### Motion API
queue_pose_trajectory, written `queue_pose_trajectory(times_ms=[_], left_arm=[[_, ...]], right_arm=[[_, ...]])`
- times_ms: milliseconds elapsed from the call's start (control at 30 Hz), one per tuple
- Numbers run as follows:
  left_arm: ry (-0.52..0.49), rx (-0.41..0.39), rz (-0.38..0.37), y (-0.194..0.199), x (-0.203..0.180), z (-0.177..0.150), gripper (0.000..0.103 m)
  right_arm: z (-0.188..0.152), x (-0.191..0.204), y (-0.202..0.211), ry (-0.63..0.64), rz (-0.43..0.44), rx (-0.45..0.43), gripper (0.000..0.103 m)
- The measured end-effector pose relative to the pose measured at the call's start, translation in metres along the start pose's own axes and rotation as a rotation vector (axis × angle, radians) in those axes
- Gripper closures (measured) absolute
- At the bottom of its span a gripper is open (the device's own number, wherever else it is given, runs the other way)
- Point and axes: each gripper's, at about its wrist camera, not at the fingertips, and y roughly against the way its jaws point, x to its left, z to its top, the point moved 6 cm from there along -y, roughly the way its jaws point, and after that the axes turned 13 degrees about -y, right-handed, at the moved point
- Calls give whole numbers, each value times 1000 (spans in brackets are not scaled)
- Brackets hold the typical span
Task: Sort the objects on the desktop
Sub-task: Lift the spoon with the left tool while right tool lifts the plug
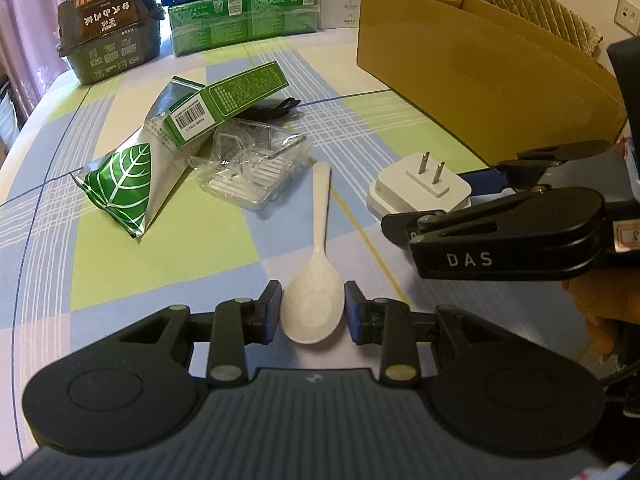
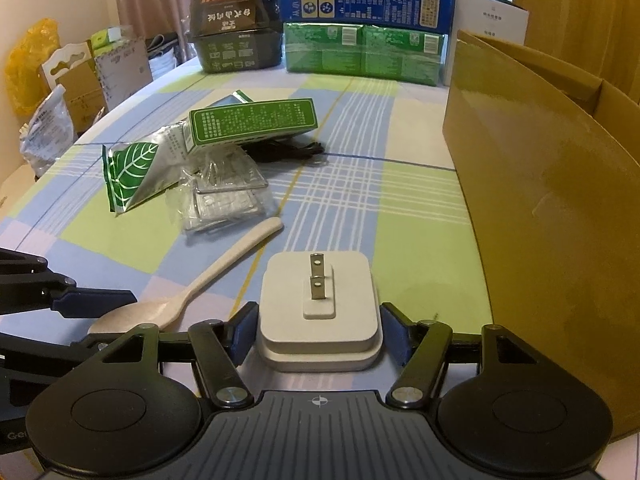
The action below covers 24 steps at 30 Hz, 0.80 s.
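Nearest on the pastel checked tablecloth (image 1: 52, 264), the left gripper (image 1: 312, 312) has its blue-padded fingers apart, flanking the bowl of a speckled cream plastic spoon (image 1: 316, 272), close beside it. Just right, the right gripper (image 2: 318, 330), marked "DAS", likewise straddles a white, rounded-square plug adapter (image 2: 318, 312) lying prongs-up, pads at its sides; firm contact can't be confirmed. Farther back lie a crinkled clear plastic tray (image 1: 256, 164), a foil leaf-print pouch (image 1: 132, 176) and a green barcoded carton (image 1: 224, 100). A cardboard box (image 1: 480, 80) stands right; a dark "HONGLU" container (image 1: 110, 28) sits far left.
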Motion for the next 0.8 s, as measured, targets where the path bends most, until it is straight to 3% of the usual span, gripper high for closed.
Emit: queue_pose_trajectory(times_ms=[500,800], left_arm=[[61,-8,-20,0,3,-1,71],[23,0,6,-1,-1,0,75]], right_arm=[[0,-1,0,-10,1,-3,41],[0,-1,0,-11,0,-4,41]])
